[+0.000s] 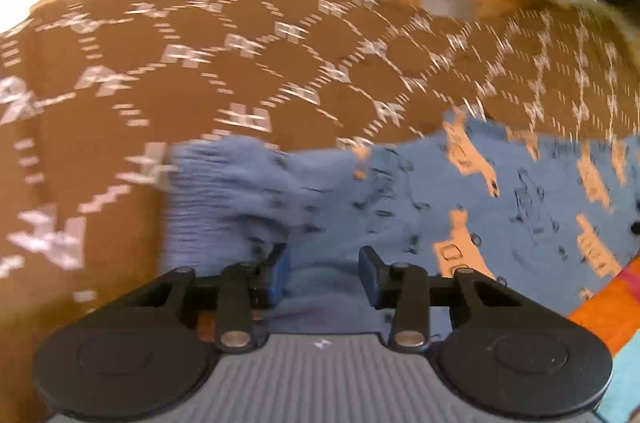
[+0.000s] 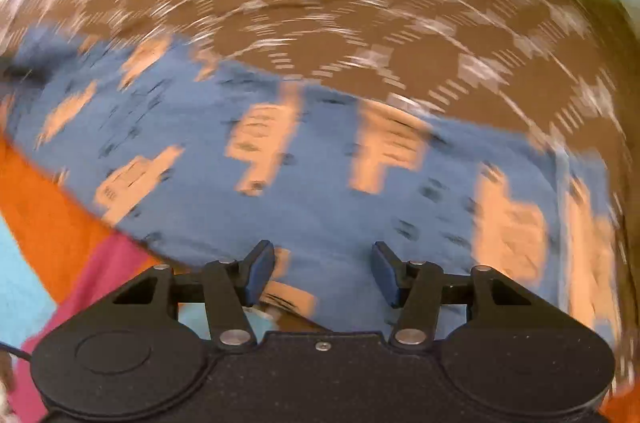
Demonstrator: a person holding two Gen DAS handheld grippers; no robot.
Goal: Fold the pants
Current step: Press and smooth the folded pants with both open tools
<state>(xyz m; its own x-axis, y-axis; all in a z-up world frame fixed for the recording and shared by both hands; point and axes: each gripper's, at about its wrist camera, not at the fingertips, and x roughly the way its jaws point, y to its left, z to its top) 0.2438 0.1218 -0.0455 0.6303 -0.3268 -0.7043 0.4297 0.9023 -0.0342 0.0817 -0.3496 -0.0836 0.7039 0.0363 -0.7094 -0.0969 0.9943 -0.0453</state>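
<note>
the blue cotton pants printed with orange vehicles [image 1: 500, 191] lie spread on the brown diamond-patterned blanket [image 1: 200, 71], seemingly not yet fully folded. both the left claw [image 1: 324, 273] and right claw [image 2: 322, 273] hover released over the fabric, grasping nothing.

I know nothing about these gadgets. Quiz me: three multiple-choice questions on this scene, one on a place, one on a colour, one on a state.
1. What do the pants lie on?
A. a brown patterned blanket
B. a glass desk
C. green grass

2. What colour is the pants' cloth?
A. white
B. blue with peach vehicle prints
C. black

3. How do the left gripper jaws stand?
A. apart
B. clamped on a cup
C. out of view

Answers:
1 A, the brown patterned blanket spreads beyond the pants.
2 B, both views show it.
3 A, a gap shows between the blue pads.
</note>
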